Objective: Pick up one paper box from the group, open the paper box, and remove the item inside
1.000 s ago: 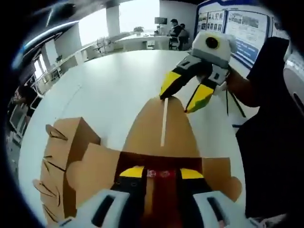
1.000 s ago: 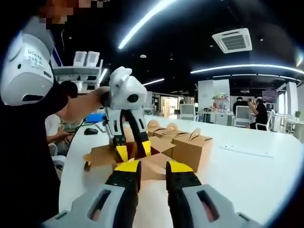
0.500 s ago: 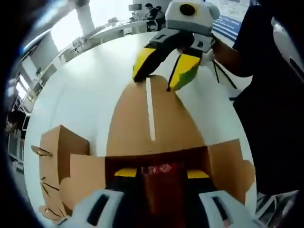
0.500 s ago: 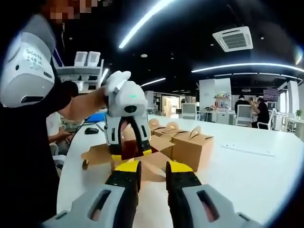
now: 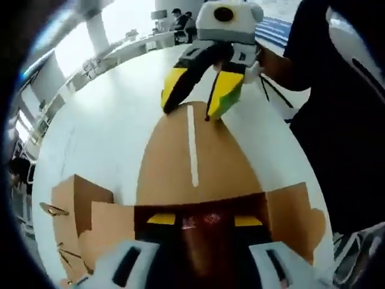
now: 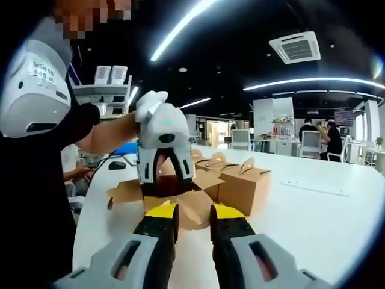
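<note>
An open brown paper box lies on the white table, its long flap with a pale stripe stretched forward. My left gripper reaches into the box mouth and is shut on a dark red item between its yellow tips. My right gripper hovers open over the flap's rounded tip. In the right gripper view, the left gripper points down into the open box, and my right gripper stands open just before the flap end.
Several closed brown boxes with handle tops stand behind the open one, also at the left. The white table stretches right. The person's dark sleeve fills the right side. People sit at distant desks.
The left gripper has turned more squarely toward the right gripper's camera and sunk slightly into the box. The right gripper sits nearer the flap tip. The red item stays between the left jaws.
</note>
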Demonstrator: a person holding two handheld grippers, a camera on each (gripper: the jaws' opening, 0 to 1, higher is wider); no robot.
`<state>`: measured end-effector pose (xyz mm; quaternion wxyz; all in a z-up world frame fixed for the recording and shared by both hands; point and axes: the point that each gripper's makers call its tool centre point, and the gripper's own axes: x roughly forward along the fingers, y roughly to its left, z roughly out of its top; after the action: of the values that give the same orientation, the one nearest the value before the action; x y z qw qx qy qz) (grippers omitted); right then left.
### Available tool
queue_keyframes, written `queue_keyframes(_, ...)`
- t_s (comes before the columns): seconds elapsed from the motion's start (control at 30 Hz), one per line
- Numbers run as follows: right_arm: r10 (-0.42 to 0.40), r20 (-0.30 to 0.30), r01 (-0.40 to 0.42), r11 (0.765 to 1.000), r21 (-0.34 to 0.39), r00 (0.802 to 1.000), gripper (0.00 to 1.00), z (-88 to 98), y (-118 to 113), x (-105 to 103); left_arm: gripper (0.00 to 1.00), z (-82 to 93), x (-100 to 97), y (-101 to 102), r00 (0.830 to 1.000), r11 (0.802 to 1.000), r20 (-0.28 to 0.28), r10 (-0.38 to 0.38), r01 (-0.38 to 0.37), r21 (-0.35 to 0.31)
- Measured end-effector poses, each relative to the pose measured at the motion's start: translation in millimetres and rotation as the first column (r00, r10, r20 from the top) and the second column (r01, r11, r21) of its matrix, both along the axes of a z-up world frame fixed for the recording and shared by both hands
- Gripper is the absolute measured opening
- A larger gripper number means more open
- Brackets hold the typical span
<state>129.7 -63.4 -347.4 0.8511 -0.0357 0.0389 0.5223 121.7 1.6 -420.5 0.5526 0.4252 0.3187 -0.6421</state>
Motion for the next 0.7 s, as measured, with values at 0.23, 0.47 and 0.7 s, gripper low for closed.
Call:
queue_keyframes(0.23,0.004,0.003,-0.004,1.000,0.006,1.000,0.22,1.8,0.5,2.9,0.32,-9.2,1.8,4.5,0.981,0.985,0.109,-0.162,0.154,0.075)
queue_keyframes(0.47,0.005,0.001,-0.005,1.000,0.002,1.000,0.22,0.1,-0.4,3.7,0.32,-25.3,1.4,5.6,0.934,0.948,0.194,-0.299,0.269,0.168)
queue_keyframes(0.7,0.003,-0.003,-0.003,1.000,0.003,1.000,0.22,-1.0,-0.4,3.8,0.25,-26.6,-4.8,8.5,0.925,0.935,0.172,-0.338,0.309,0.176)
